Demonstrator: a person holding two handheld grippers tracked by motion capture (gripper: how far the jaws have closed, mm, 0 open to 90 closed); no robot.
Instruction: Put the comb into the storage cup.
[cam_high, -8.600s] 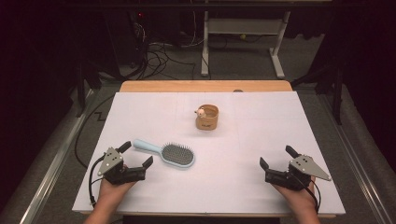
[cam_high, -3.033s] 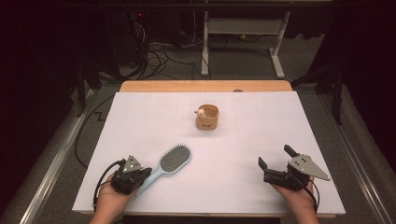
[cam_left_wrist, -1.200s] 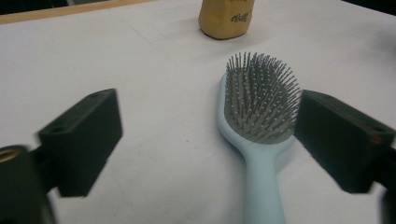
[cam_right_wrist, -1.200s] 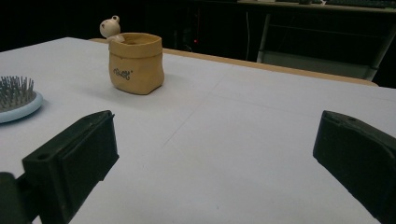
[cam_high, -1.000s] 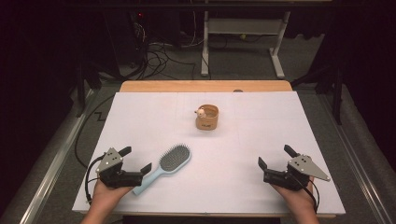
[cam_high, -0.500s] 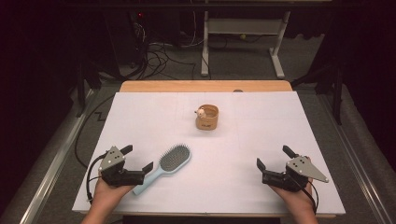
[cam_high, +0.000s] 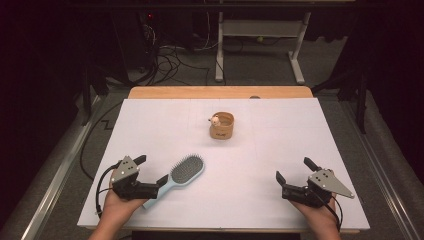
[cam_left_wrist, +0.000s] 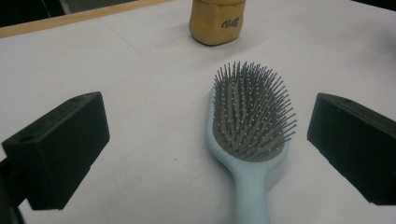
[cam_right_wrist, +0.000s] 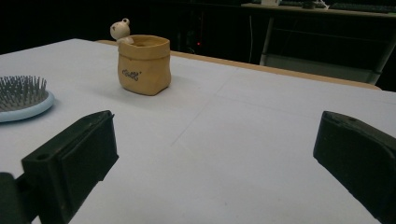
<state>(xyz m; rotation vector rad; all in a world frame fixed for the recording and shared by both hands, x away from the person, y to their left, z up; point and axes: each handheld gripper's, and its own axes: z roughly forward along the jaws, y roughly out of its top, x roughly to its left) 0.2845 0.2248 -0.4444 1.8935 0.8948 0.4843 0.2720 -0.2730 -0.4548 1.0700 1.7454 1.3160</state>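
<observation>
A light blue hairbrush (cam_high: 183, 173) lies bristles up on the white table (cam_high: 250, 165), with its handle pointing to the near left. My left gripper (cam_high: 150, 169) is open at the handle end and does not clamp it. In the left gripper view the brush (cam_left_wrist: 250, 116) lies between the wide-apart jaws of that gripper (cam_left_wrist: 208, 135), nearer the right one. My right gripper (cam_high: 293, 169) rests open at the near right with nothing in it. The right gripper view looks past its own open gripper (cam_right_wrist: 219, 158) at the brush head (cam_right_wrist: 21, 100) on the left.
A small tan sack-shaped cup (cam_high: 222, 127) with a little bear figure on its rim stands at the table's middle back, also visible as the cup (cam_left_wrist: 217, 21) and the cup (cam_right_wrist: 142, 65). A wooden strip (cam_high: 220, 92) borders the far edge. Beyond it are cables and a desk frame.
The brush has been turned so its handle points near left instead of far left. The left gripper, at the handle 3 s ago, has let go and drawn back slightly. The right gripper hardly moved.
</observation>
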